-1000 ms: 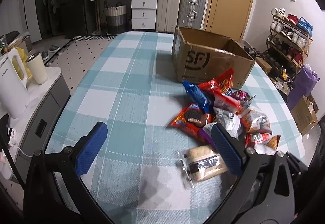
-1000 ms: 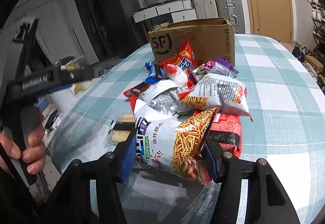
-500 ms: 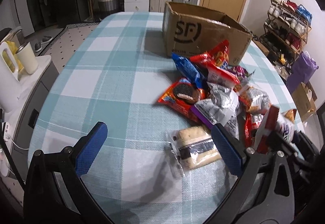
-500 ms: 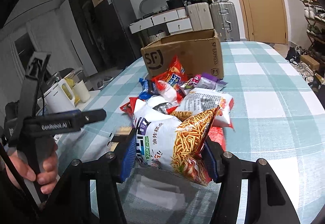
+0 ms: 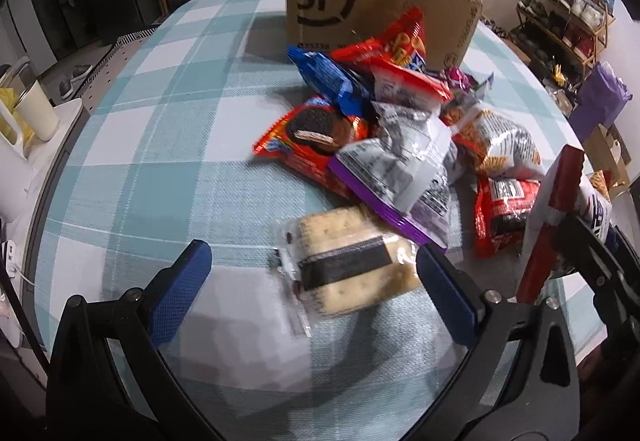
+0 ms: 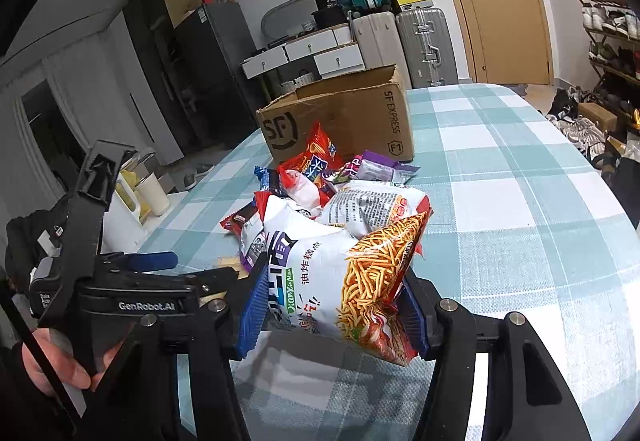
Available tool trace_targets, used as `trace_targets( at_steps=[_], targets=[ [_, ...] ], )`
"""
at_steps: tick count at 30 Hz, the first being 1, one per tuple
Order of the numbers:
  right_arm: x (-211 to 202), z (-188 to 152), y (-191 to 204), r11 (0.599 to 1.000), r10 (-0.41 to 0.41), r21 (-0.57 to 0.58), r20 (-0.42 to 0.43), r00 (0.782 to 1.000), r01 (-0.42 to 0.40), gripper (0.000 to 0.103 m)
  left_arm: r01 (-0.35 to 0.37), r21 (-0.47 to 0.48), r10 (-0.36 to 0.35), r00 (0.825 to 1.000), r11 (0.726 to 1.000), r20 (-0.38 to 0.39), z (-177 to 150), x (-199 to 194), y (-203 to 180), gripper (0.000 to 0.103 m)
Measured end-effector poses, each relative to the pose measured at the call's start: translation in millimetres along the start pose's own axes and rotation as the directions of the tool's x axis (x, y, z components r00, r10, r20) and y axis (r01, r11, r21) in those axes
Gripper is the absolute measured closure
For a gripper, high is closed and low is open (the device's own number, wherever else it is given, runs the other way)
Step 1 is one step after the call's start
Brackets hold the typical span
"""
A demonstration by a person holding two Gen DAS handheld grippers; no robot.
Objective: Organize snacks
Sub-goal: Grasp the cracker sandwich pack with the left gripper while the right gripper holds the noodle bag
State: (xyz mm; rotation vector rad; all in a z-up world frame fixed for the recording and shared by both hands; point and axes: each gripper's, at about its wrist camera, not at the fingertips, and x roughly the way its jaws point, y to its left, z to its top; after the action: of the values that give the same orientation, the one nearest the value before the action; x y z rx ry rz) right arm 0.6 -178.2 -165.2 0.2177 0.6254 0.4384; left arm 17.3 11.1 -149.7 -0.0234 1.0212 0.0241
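A checked table holds a cardboard box and a snack pile, the right gripper clamps a noodle bag above it, the left gripper spreads wide over a cracker pack

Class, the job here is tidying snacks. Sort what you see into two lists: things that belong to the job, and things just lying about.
Belongs to the job:
- cardboard box
- snack pile
- cracker pack between the open left gripper
- noodle snack bag held in the right gripper

Just lying about:
- suitcases
- shoe rack
- cup
- door
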Motion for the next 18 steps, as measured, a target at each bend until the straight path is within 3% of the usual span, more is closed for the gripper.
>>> trace_targets(
  at_steps=[9, 18],
  targets=[
    [-4, -3, -6, 1.0, 0.007, 0.023, 0.009, 1.0, -0.007, 0.045, -0.029, 0.006, 0.03, 0.999, 1.0, -0.046, -1, 16, -17, 0.001],
    [-5, -6, -13, 0.999, 0.008, 0.048, 0.007, 1.0, -0.008, 0.045, -0.045, 0.01, 0.045, 0.998, 0.999, -0.033, -6, 17, -17, 0.002]
  ],
)
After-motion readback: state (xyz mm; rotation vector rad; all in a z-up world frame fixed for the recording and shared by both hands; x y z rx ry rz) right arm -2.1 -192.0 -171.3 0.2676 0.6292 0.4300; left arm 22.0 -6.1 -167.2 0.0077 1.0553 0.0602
